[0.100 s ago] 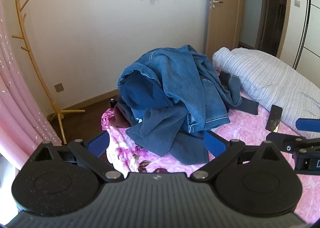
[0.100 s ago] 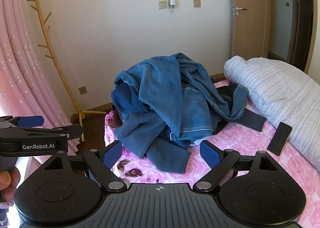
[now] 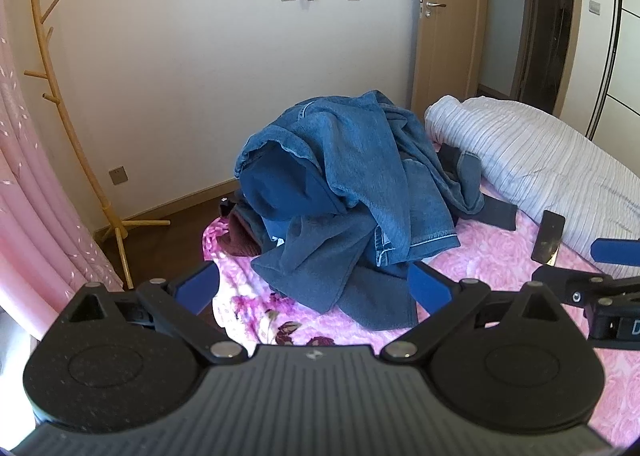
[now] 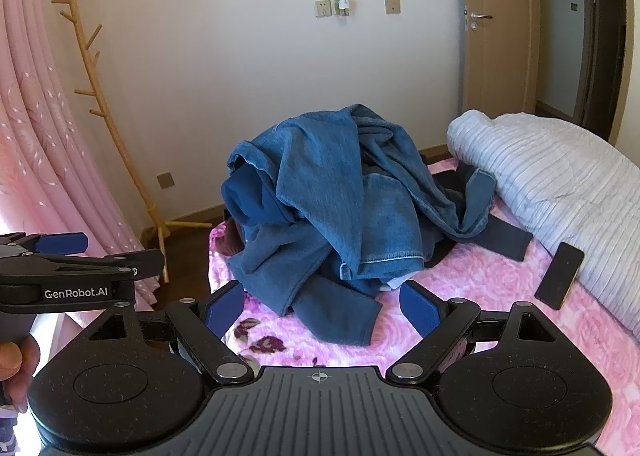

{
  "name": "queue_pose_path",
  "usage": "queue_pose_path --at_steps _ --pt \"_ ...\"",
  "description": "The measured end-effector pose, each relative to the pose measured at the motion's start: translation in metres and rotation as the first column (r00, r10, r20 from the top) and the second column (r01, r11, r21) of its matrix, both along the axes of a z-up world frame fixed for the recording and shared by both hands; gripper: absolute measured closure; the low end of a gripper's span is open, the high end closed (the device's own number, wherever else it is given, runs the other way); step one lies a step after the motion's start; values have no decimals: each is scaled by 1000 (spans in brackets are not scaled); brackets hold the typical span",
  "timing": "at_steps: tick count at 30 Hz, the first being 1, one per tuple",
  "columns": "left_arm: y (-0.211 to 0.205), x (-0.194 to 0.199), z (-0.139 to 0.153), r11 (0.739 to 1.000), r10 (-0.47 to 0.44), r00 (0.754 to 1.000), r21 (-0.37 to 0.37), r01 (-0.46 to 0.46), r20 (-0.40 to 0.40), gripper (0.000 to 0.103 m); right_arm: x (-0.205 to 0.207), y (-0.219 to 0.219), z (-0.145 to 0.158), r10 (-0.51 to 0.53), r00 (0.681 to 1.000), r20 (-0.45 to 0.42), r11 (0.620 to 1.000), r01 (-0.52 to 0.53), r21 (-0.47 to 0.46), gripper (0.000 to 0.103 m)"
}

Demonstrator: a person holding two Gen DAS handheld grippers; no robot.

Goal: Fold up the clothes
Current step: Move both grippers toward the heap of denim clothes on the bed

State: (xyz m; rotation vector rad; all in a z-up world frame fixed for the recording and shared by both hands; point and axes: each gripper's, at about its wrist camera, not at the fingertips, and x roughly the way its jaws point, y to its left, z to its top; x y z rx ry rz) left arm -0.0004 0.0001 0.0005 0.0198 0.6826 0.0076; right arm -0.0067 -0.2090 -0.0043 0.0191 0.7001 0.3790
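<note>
I am keeping both jaws wide apart, left gripper [image 3: 314, 284] and right gripper [image 4: 322, 302] empty, aiming to pinch only the top blue denim garment [image 4: 340, 183] at its hem.

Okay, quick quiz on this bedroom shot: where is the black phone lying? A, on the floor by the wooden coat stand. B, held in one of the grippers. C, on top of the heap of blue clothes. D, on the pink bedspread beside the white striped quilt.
D: the black phone lies flat on the pink bedspread, against the white striped quilt.

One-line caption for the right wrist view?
Open right tongs facing a heap of blue clothes on a pink bedspread.
</note>
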Motion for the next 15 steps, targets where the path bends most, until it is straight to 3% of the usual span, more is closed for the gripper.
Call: queue_pose_path --at_steps 4,15 --pt "10 2 -5 1000 5 1000 -16 -5 -27 4 1 -1 1 3 1000 -7 1000 -3 10 15" --pt "0 -8 -2 999 34 999 39 -34 -10 4 1 -4 -14 32 999 -12 999 -32 33 15"
